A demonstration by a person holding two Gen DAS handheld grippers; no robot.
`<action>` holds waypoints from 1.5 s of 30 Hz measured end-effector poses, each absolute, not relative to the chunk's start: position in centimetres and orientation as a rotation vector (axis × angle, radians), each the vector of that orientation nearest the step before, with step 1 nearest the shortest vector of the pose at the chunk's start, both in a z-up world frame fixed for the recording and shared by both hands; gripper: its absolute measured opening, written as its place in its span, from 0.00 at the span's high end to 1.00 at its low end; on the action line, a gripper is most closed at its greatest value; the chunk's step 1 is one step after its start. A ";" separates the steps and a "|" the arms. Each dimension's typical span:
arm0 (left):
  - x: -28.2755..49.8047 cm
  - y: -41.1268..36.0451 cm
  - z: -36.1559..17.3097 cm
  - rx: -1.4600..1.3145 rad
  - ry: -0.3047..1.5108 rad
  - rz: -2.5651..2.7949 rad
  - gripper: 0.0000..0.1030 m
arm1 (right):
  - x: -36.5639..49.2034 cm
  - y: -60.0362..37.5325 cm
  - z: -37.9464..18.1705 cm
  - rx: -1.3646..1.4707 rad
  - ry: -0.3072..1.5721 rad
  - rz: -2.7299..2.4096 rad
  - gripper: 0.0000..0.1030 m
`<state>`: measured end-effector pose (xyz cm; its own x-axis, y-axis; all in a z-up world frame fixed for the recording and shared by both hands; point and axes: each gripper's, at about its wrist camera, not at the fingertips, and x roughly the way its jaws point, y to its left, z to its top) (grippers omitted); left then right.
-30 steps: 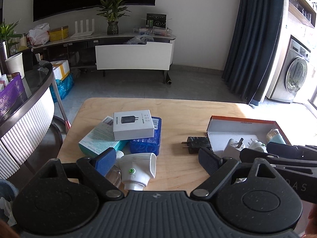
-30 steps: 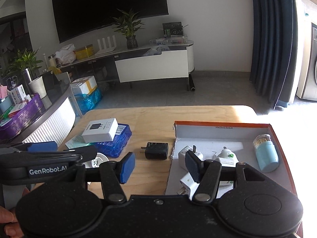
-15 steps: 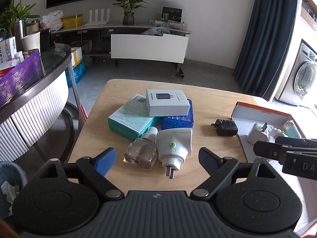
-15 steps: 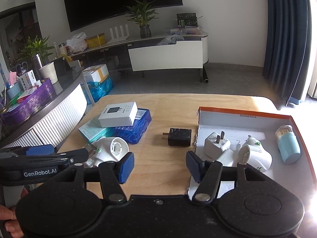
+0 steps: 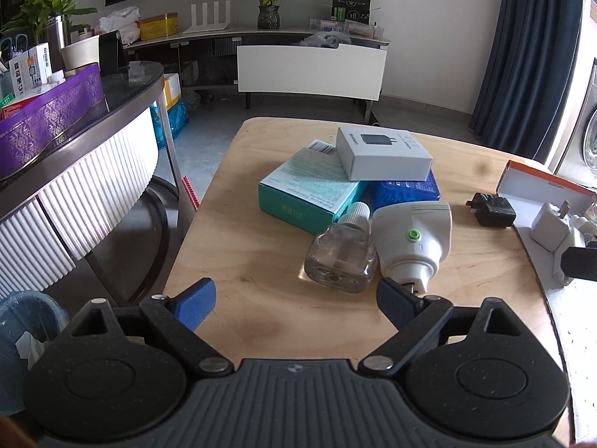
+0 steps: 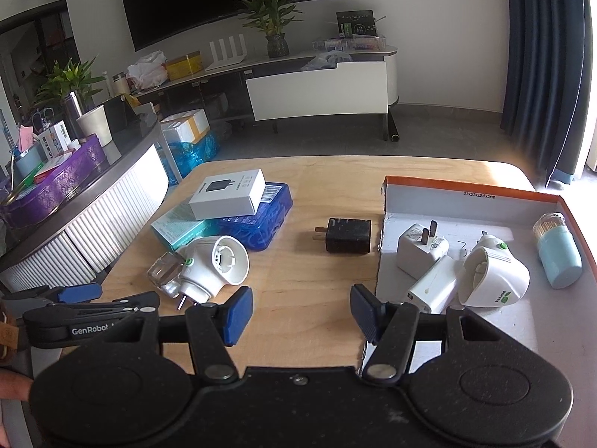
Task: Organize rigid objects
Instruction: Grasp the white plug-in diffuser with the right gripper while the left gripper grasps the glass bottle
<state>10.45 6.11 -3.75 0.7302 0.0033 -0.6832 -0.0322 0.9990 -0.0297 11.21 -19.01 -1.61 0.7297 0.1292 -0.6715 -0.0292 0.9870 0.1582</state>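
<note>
Table (image 5: 261, 261) of pale wood is carrying everything; orange-rimmed white cardboard tray (image 6: 485, 201) is sitting ahead-right of the right gripper (image 6: 300, 311), fingers apart, empty. Stacked boxes beyond. White plastic plug-in vaporizer (image 5: 414, 235) is lying just ahead of the left gripper (image 5: 294, 296), fingers wide apart, empty; likely light, stiff, smooth — pinching across its narrower plug end looks best. Clear glass refill bottle (image 5: 341, 257) is touching it, between the left fingers; probably fragile, slippery, so squeezing the flat sides gently.
</note>
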 end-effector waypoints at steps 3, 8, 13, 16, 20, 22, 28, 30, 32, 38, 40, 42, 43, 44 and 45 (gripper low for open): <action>11.7 6.2 -4.1 -0.030 0.749 0.009 0.07 | 11.2 -19.1 -1.7 0.144 0.751 0.084 0.31; 13.4 4.7 -5.4 0.053 0.754 -0.077 0.15 | 11.2 -19.3 -1.9 0.142 0.756 0.078 0.31; 13.6 4.4 -5.9 0.062 0.714 -0.144 0.32 | 11.4 -19.6 -2.3 0.143 0.767 0.066 0.31; 13.4 4.1 -5.8 0.070 0.692 -0.178 0.51 | 11.7 -19.6 -2.8 0.149 0.779 0.064 0.31; 12.7 4.3 -5.5 0.024 0.703 -0.191 0.52 | 12.2 -19.0 -3.2 0.141 0.791 0.087 0.31; 12.2 4.6 -5.2 -0.004 0.699 -0.191 0.52 | 12.5 -18.6 -3.4 0.138 0.793 0.111 0.31; 10.2 5.7 -3.8 -0.079 0.679 -0.146 0.52 | 14.1 -16.5 -3.9 0.126 0.807 0.199 0.26; 9.5 6.1 -3.4 -0.095 0.666 -0.134 0.52 | 14.8 -15.6 -4.0 0.124 0.803 0.231 0.22; 9.0 6.5 -2.9 -0.107 0.651 -0.112 0.52 | 15.7 -14.6 -4.3 0.123 0.802 0.259 0.20; 9.0 7.9 -2.7 -0.153 0.650 -0.082 0.52 | 18.5 -11.9 -5.6 0.089 0.807 0.265 0.13; 8.9 8.2 -2.7 -0.164 0.648 -0.079 0.52 | 19.5 -11.1 -6.1 0.071 0.816 0.247 0.12; 9.0 8.2 -2.7 -0.164 0.645 -0.077 0.52 | 20.4 -10.4 -6.6 0.047 0.822 0.233 0.12; 9.1 8.1 -2.7 -0.165 0.645 -0.076 0.52 | 20.9 -10.0 -7.0 0.029 0.834 0.231 0.12; 9.0 8.2 -2.7 -0.168 0.645 -0.076 0.52 | 21.3 -9.8 -7.3 0.021 0.844 0.235 0.12; 9.0 8.2 -2.7 -0.168 0.645 -0.075 0.52 | 21.4 -9.6 -7.5 0.014 0.849 0.229 0.18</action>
